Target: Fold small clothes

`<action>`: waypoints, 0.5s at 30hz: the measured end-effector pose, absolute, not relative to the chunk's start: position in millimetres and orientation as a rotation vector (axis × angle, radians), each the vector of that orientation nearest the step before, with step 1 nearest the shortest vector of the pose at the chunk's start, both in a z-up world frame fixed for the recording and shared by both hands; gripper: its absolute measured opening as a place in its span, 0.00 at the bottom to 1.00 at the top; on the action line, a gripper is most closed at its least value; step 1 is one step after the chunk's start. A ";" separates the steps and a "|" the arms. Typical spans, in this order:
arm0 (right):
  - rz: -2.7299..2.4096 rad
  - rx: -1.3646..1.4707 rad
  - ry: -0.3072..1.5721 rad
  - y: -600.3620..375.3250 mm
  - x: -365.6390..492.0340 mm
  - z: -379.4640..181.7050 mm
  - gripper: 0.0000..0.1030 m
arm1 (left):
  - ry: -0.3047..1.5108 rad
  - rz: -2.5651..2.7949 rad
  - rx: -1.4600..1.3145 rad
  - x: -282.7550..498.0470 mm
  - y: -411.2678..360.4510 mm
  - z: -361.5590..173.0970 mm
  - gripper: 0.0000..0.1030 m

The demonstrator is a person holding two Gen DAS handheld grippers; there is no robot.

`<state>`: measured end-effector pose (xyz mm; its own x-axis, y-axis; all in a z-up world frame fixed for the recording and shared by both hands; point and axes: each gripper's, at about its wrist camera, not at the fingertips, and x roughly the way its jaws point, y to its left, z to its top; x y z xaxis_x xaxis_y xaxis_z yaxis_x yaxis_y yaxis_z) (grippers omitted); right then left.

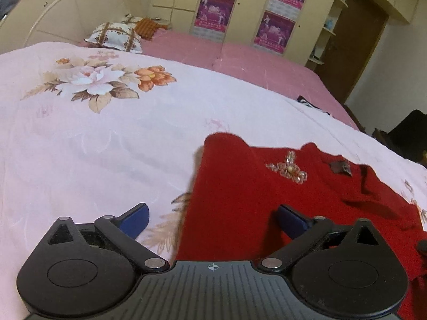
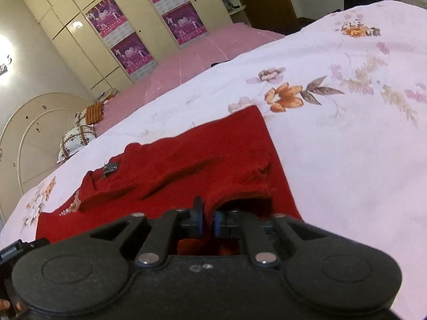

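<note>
One red sweater (image 1: 267, 200) lies flat near the edge of the flowered bed cover (image 1: 93, 146), with lots of bare cover beside it. The left gripper (image 1: 210, 221) is wide open over the sweater's side edge, holding nothing. The right gripper (image 2: 206, 220) pinches a sweater fold.

- Cream wardrobe (image 1: 240, 13) with purple posters (image 1: 275, 30) across the top of the frame
- Arched headboard (image 1: 66, 13) upper left
- Brown door (image 1: 357, 45) upper right
</note>
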<state>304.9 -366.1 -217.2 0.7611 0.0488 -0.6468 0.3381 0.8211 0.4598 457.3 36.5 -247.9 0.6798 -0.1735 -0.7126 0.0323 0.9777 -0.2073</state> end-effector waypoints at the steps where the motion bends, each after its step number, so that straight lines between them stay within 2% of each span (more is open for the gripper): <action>1: -0.170 0.600 0.689 -368.1 304.3 -216.0 0.24 | 0.814 -0.115 -0.186 460.2 36.2 -248.1 0.83; 2: -0.180 0.584 0.685 -366.1 306.0 -214.9 0.23 | 0.813 -0.111 -0.184 464.6 36.1 -248.8 0.68; 4: -0.203 0.533 0.698 -362.2 306.0 -218.5 0.19 | 0.802 -0.093 -0.171 470.2 35.2 -250.3 0.52; 7: -0.202 0.502 0.709 -358.8 308.1 -222.2 0.15 | 0.776 -0.078 -0.146 475.3 30.4 -251.0 0.36; 10: -0.227 0.424 0.717 -355.5 309.5 -225.7 0.06 | 0.763 -0.044 -0.163 480.6 31.0 -253.0 0.32; 12: -0.225 0.440 0.718 -358.4 309.1 -226.5 0.06 | 0.770 -0.032 -0.198 484.8 34.7 -252.4 0.32; 13: -0.227 0.430 0.725 -357.4 310.5 -224.1 0.07 | 0.772 -0.023 -0.205 485.2 36.0 -251.2 0.32; 15: -0.242 0.407 0.710 -356.6 308.8 -216.5 0.16 | 0.756 -0.007 -0.170 478.1 33.2 -242.4 0.32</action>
